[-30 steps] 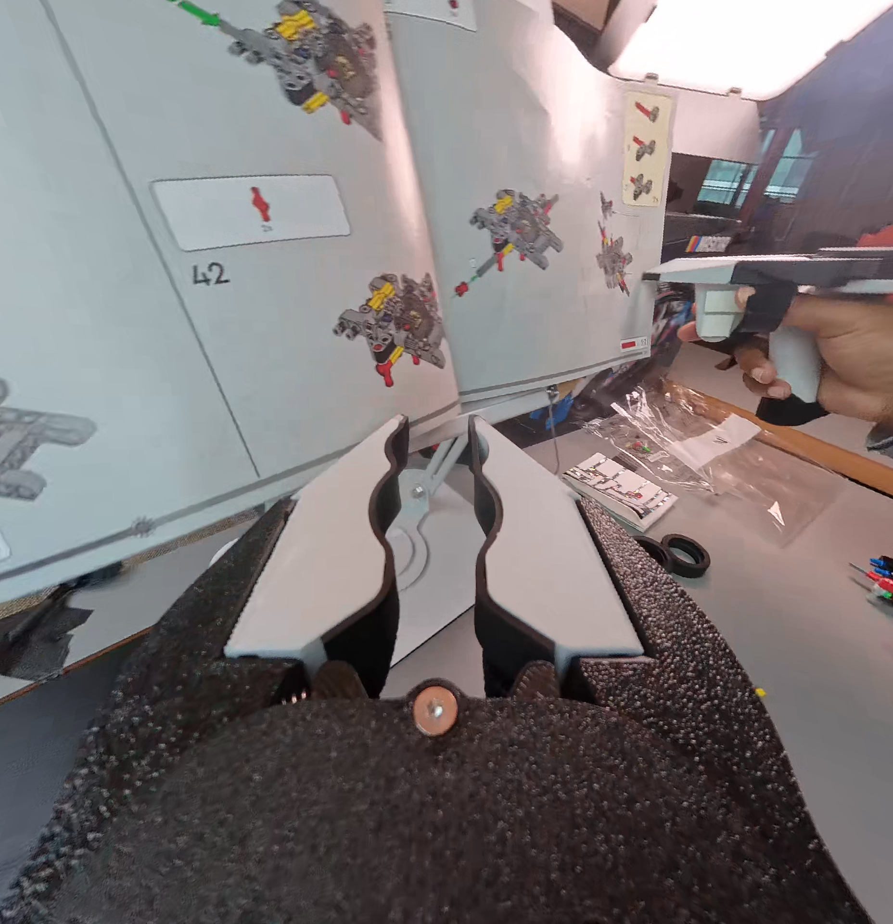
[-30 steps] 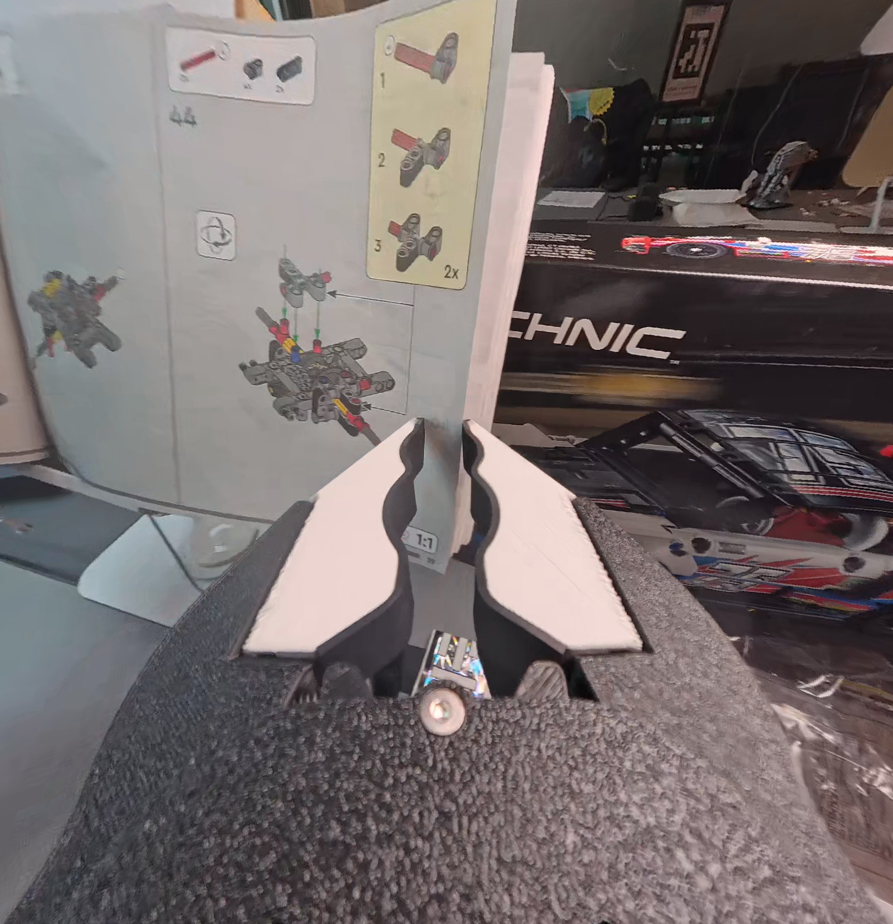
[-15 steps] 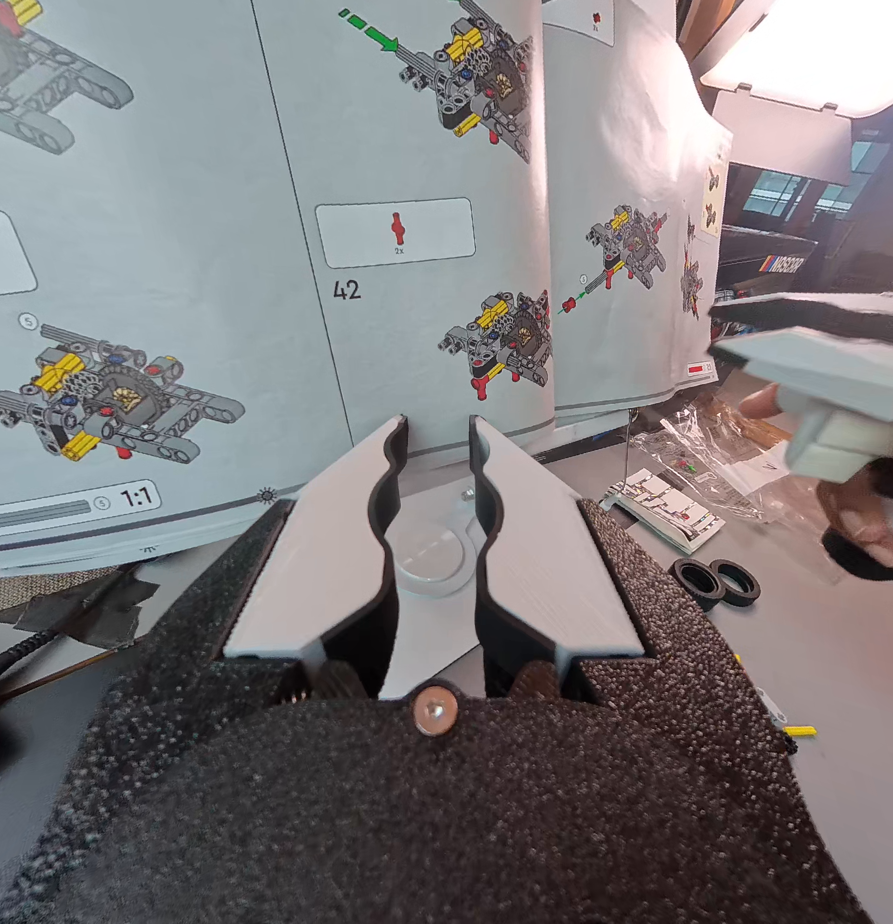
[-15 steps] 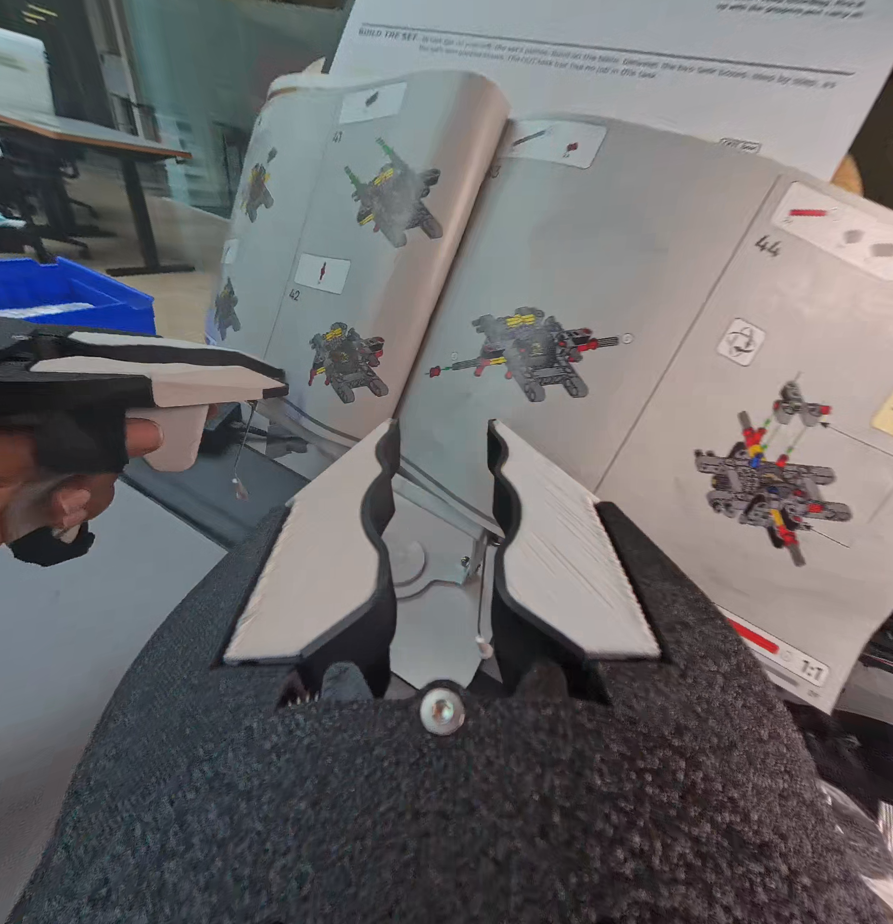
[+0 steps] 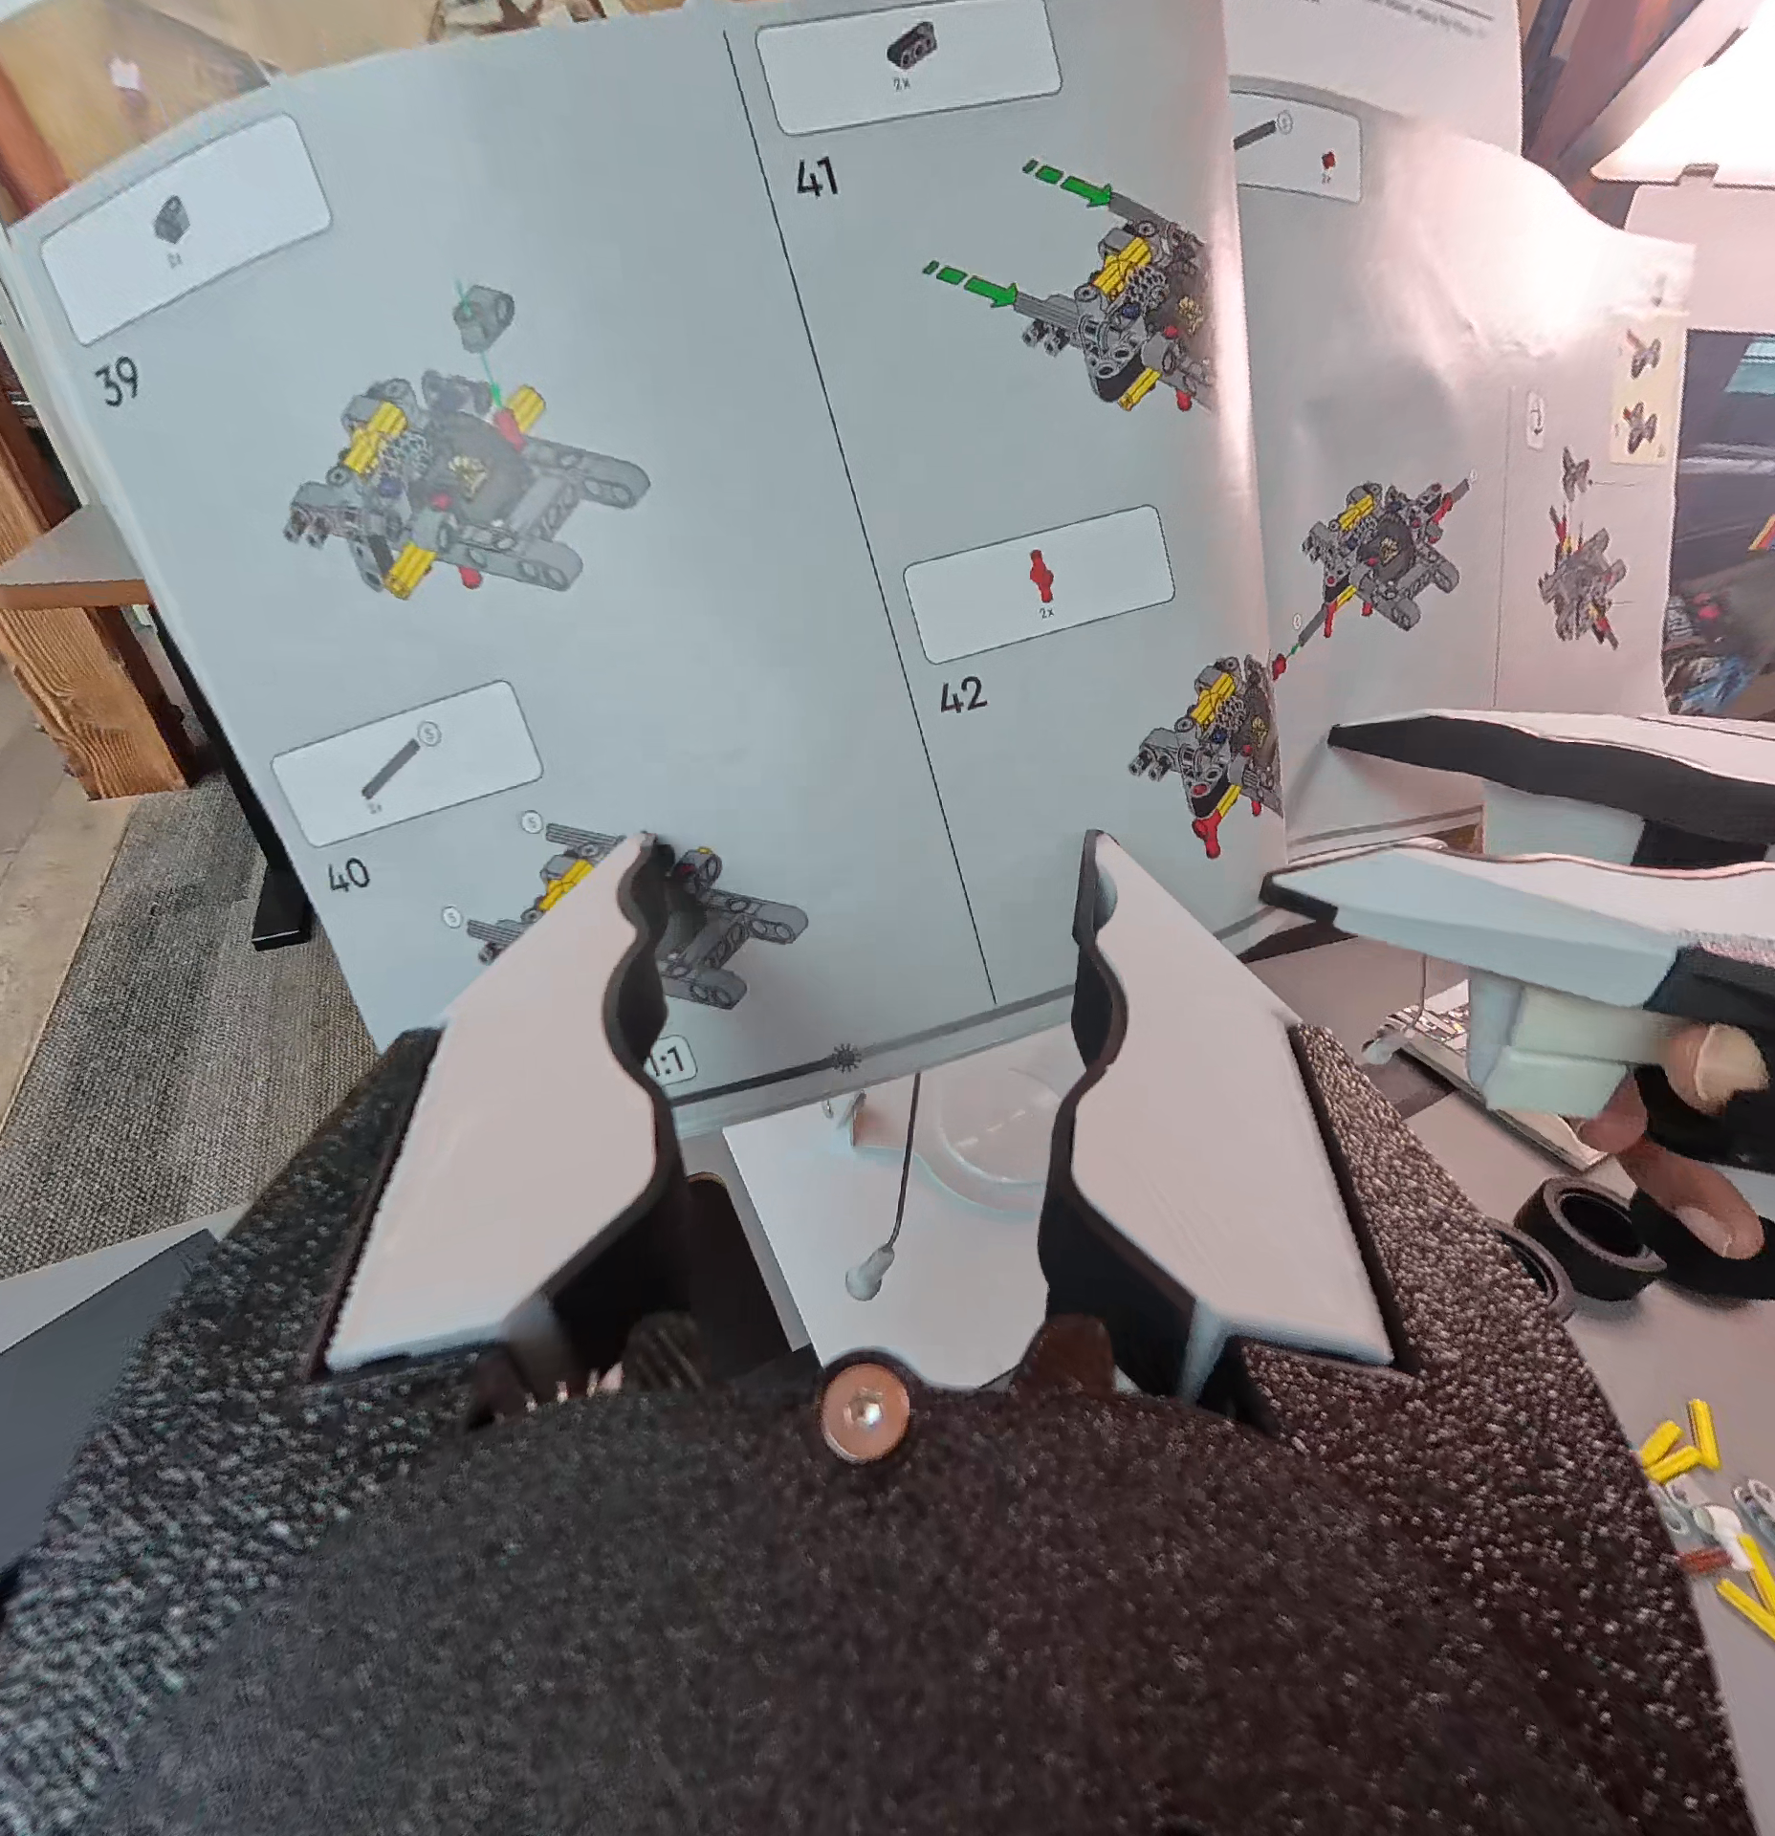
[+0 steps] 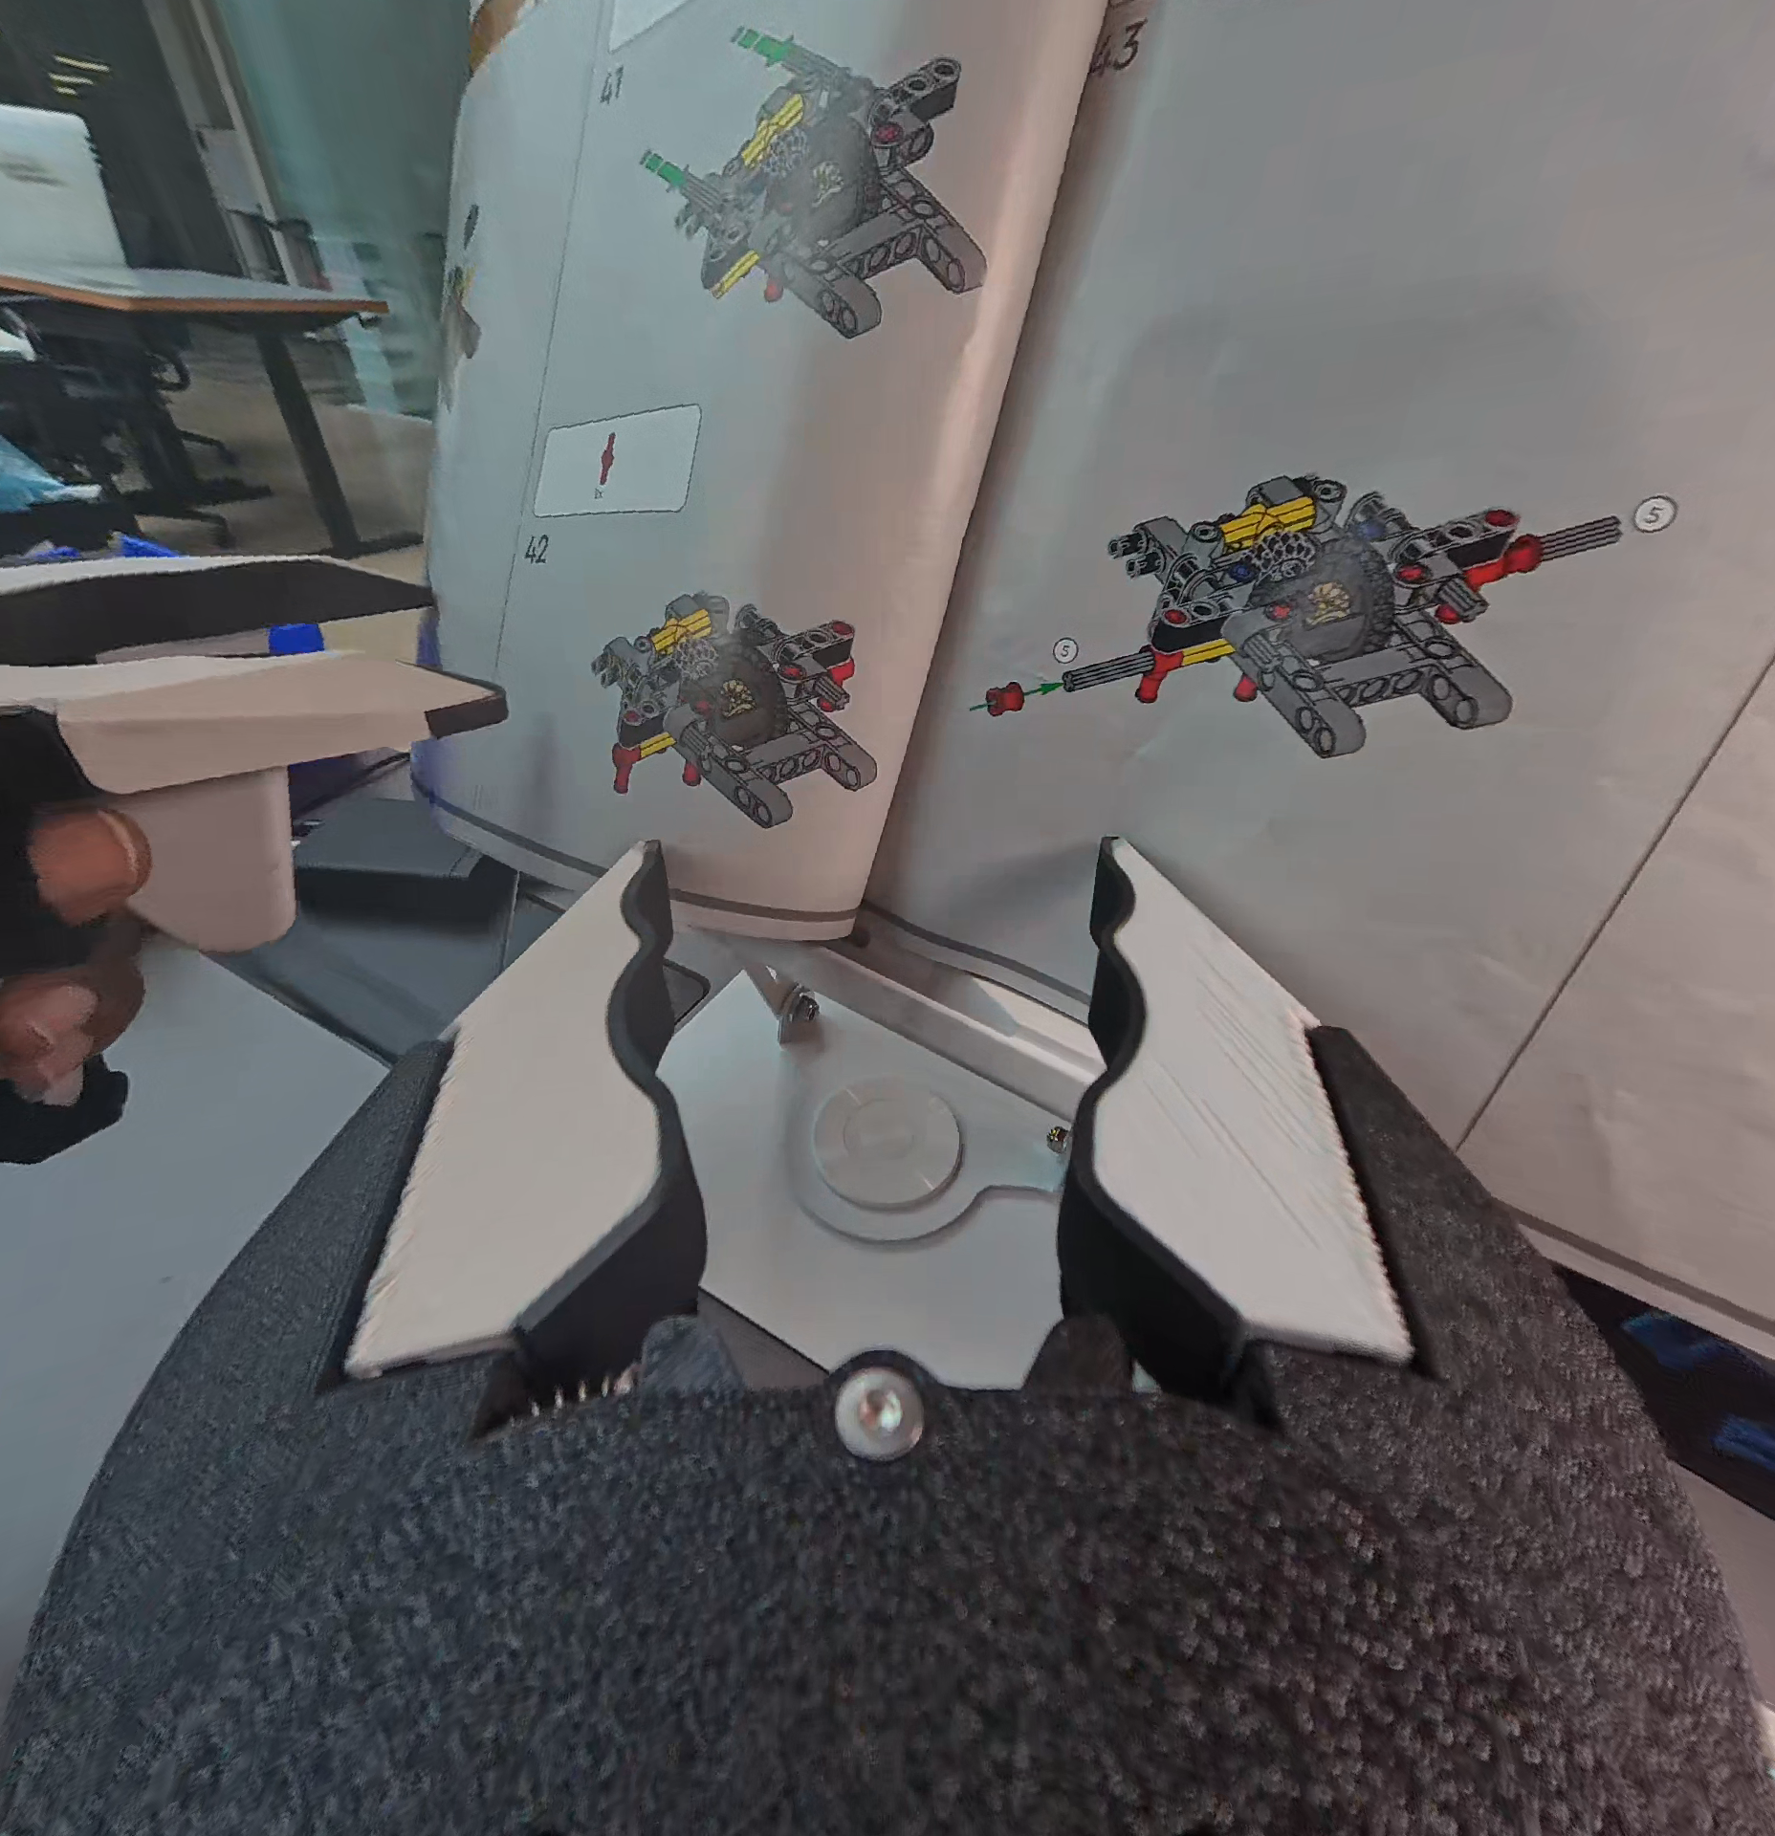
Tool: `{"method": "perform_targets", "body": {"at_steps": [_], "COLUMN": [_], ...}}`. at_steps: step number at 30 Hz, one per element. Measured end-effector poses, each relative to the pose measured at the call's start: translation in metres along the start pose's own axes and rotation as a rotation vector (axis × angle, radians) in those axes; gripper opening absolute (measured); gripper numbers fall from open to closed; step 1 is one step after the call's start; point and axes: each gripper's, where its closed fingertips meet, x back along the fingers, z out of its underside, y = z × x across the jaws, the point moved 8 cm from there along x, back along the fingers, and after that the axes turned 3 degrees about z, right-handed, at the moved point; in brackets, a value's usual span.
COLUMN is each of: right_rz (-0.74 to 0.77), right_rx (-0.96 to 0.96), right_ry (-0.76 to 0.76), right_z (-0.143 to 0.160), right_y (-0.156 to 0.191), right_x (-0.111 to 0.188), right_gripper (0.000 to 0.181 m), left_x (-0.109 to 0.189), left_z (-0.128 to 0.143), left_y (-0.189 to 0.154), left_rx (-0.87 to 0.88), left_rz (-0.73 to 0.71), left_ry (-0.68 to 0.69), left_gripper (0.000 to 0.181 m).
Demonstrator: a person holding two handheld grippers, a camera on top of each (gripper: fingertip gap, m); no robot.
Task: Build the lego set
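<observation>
The instruction booklet [image 5: 764, 517] stands upright and open on a pale metal stand [image 5: 844, 1222] on the grey table [image 5: 1609, 1391], its pages bowed outward and printed with coloured building diagrams. The left gripper [image 5: 869, 854] faces the left-hand pages with its jaws spread wide and empty. The right gripper [image 6: 879, 859] faces the booklet's middle fold, likewise spread and holding nothing. Two black tyres [image 5: 1589, 1237] lie on the table to the right of the stand, and small yellow pieces [image 5: 1683, 1446] lie nearer.
</observation>
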Motion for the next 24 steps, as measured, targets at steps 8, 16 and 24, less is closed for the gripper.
{"method": "perform_targets", "body": {"at_steps": [8,16,24], "right_rz": [-0.079,-0.116,-0.078], "right_rx": [0.057,0.012,0.118], "right_ry": [0.053,0.036,0.001], "right_z": [0.003,0.004,-0.011], "right_y": [0.001,-0.003,0.007], "right_x": [0.005,0.013,0.008], "right_gripper": [0.09,0.082,0.063], "left_x": [-0.021,-0.016,-0.023], "left_z": [0.006,0.004,-0.003], "left_y": [-0.01,-0.031,-0.052], "left_rx": [-0.054,-0.04,-0.081], "left_rz": [-0.109,0.065,0.125], "left_ry": [0.029,0.018,0.035], "left_gripper": [0.057,0.0,0.0]}}
